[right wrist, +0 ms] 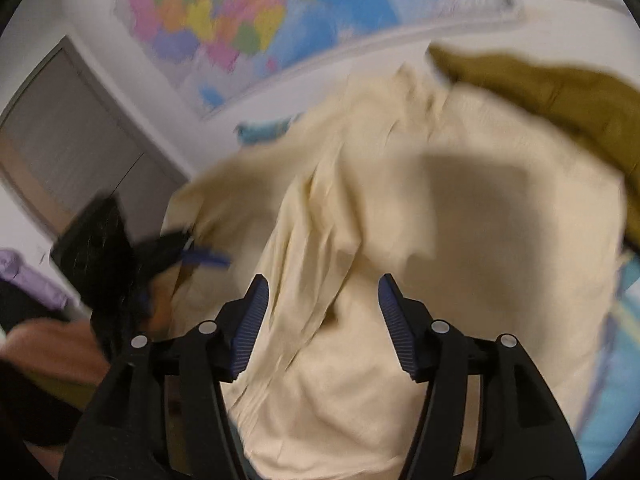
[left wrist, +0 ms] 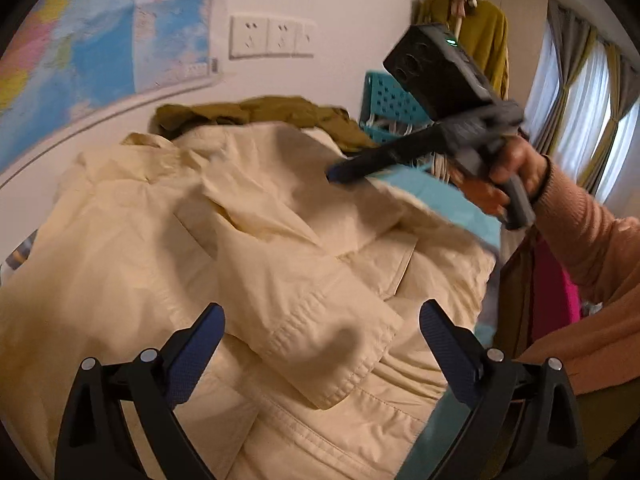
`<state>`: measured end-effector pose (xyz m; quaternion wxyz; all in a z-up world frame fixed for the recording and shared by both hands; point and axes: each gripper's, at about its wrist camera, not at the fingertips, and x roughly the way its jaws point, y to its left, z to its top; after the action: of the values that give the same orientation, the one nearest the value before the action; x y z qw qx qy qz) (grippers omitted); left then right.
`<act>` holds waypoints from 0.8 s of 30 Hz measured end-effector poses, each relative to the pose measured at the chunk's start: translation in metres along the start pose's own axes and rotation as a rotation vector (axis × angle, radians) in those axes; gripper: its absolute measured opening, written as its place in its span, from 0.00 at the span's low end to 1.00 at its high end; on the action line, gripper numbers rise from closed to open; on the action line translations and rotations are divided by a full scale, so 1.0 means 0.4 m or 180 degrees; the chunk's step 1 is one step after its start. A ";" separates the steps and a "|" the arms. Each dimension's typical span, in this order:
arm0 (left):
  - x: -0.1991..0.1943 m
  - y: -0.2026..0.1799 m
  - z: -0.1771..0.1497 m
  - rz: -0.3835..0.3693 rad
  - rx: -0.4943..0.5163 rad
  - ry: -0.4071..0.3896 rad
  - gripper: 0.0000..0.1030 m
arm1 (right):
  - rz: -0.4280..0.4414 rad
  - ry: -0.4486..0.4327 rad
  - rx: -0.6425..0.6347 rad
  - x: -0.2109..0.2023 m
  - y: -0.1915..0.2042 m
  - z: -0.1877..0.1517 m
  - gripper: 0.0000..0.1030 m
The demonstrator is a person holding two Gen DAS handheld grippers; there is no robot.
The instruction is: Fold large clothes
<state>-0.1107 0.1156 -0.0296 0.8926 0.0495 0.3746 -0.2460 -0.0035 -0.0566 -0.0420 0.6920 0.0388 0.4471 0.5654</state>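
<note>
A large cream jacket (left wrist: 280, 220) lies spread and rumpled on a light blue surface (left wrist: 444, 196). My left gripper (left wrist: 322, 312) hovers open over its lower part, one blue pad on each side of a folded flap, with nothing pinched. In the left wrist view a hand (left wrist: 516, 168) in a peach sleeve holds my right gripper (left wrist: 344, 170) just above the jacket's far right edge. In the blurred right wrist view the right gripper (right wrist: 324, 280) stands open over the cream jacket (right wrist: 440, 200), its pads clear of the cloth. The left gripper (right wrist: 208, 258) shows at the left.
An olive garment (left wrist: 260, 110) is bunched behind the jacket against the wall. A teal basket (left wrist: 388, 100) stands at the back right, under a hanging mustard garment (left wrist: 484, 36). A wall map (left wrist: 100, 40) and sockets (left wrist: 272, 36) are behind. Curtains (left wrist: 580, 100) hang at the right.
</note>
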 end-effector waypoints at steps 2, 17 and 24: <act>0.034 -0.025 -0.013 0.0052 0.0155 0.0138 0.92 | 0.0036 -0.0003 0.0039 0.013 0.002 -0.031 0.56; -0.102 0.391 -0.044 -0.0005 -0.1819 -0.0167 0.09 | -0.0472 -0.0969 0.0298 -0.155 -0.084 -0.024 0.67; -0.108 0.469 -0.114 0.0228 -0.2168 0.0159 0.63 | -0.1123 -0.0878 0.0748 -0.114 -0.273 -0.009 0.74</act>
<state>-0.0766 0.3094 -0.0501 0.8565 -0.2322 0.4550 -0.0740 0.0777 -0.1345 -0.0790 0.8252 0.1171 0.4110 0.3693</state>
